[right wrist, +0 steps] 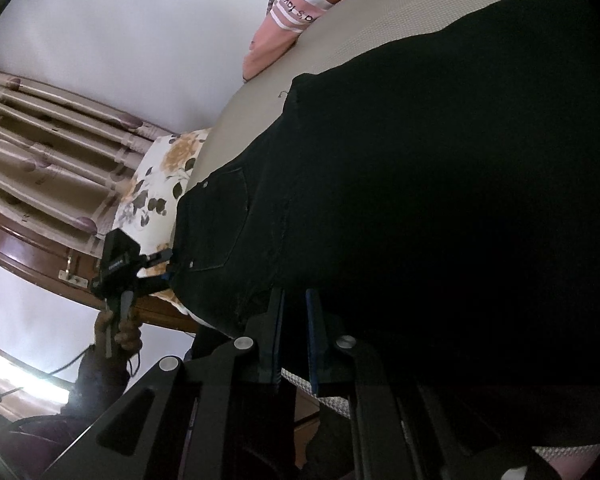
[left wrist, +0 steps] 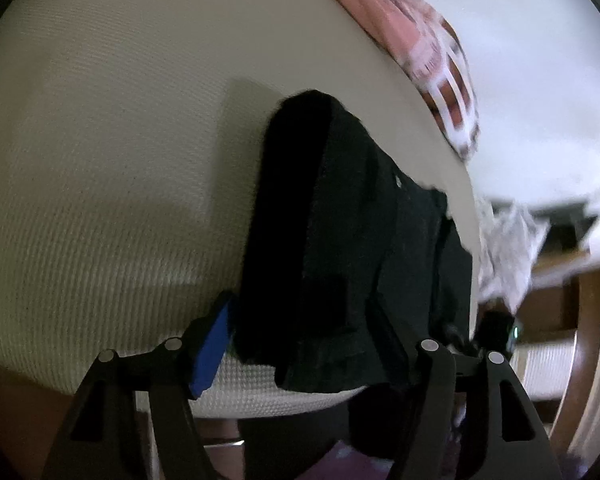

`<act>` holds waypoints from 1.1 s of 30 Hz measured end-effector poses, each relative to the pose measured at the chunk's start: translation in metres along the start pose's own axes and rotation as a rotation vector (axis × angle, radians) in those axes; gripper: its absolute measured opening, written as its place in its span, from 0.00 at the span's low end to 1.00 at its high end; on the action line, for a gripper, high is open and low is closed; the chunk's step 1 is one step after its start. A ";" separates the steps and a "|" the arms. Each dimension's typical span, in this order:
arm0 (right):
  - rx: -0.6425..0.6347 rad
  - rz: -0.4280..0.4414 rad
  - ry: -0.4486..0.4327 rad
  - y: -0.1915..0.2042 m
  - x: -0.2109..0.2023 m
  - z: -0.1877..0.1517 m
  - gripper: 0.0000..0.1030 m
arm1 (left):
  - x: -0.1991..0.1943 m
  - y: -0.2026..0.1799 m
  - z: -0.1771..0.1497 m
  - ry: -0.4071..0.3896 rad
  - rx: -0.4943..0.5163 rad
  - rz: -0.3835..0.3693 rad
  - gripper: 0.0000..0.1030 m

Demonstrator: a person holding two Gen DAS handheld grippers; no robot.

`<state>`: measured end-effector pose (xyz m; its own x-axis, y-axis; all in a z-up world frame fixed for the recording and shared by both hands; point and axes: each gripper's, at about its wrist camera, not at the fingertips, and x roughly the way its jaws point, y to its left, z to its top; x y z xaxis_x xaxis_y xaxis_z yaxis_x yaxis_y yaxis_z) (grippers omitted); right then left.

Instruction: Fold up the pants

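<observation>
Most of the folding looks unfinished: the black pants point(right wrist: 420, 200) lie on the cream woven mattress point(left wrist: 100, 160) of a bed, draped along its near edge, with the waist end, back pocket and rivets toward the left hand-held gripper in the right wrist view. In the left wrist view the cloth is doubled over into a thick hump, so I judge one fold is under way or just made, with further folds and flattening left.

At the far edge lies a pink striped garment point(right wrist: 296, 4); a floral pillow point(right wrist: 160, 184) sits beside the mattress.

Right hand-held gripper point(right wrist: 296, 344): its blue-padded fingers are nearly together at the pants' edge; whether cloth is pinched between them I cannot tell. Left hand-held gripper point(left wrist: 300, 344): spread wide around the bunched fabric.

Writing: the pink garment carries inverted lettering, too partial to read surely.
</observation>
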<state>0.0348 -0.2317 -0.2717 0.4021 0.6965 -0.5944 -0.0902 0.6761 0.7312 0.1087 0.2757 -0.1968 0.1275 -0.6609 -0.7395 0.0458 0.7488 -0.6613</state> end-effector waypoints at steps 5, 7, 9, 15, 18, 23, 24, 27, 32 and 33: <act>0.010 -0.006 -0.004 -0.001 0.000 0.000 0.06 | 0.012 -0.018 0.014 0.178 0.191 0.015 0.73; 0.018 -0.011 -0.009 -0.001 0.001 0.000 0.06 | 0.019 -0.026 0.015 0.252 0.248 0.000 0.75; 0.026 -0.020 -0.014 -0.001 0.001 0.000 0.06 | 0.024 -0.034 0.016 0.304 0.282 -0.011 0.77; 0.051 -0.037 -0.023 -0.003 0.002 0.002 0.05 | 0.021 -0.013 0.024 0.361 0.184 -0.191 0.81; 0.061 -0.043 -0.027 -0.004 0.003 0.004 0.05 | 0.021 -0.001 0.027 0.352 0.098 -0.260 0.83; 0.076 -0.049 -0.033 -0.004 0.005 0.006 0.05 | 0.017 -0.006 0.021 0.325 0.115 -0.255 0.83; 0.076 -0.050 -0.034 -0.004 0.005 0.006 0.05 | 0.016 -0.006 0.021 0.322 0.126 -0.238 0.83; 0.081 -0.049 -0.036 -0.004 0.006 0.007 0.05 | 0.014 -0.008 0.019 0.313 0.122 -0.211 0.83; 0.085 -0.050 -0.036 -0.005 0.008 0.009 0.05 | 0.006 -0.005 0.017 0.307 0.064 -0.158 0.83; 0.086 -0.050 -0.036 -0.005 0.008 0.009 0.05 | 0.004 -0.003 0.016 0.291 0.042 -0.162 0.83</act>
<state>0.0468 -0.2318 -0.2767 0.4364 0.6525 -0.6196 0.0082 0.6857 0.7279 0.1253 0.2715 -0.1954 -0.1729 -0.7534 -0.6344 0.0841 0.6304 -0.7717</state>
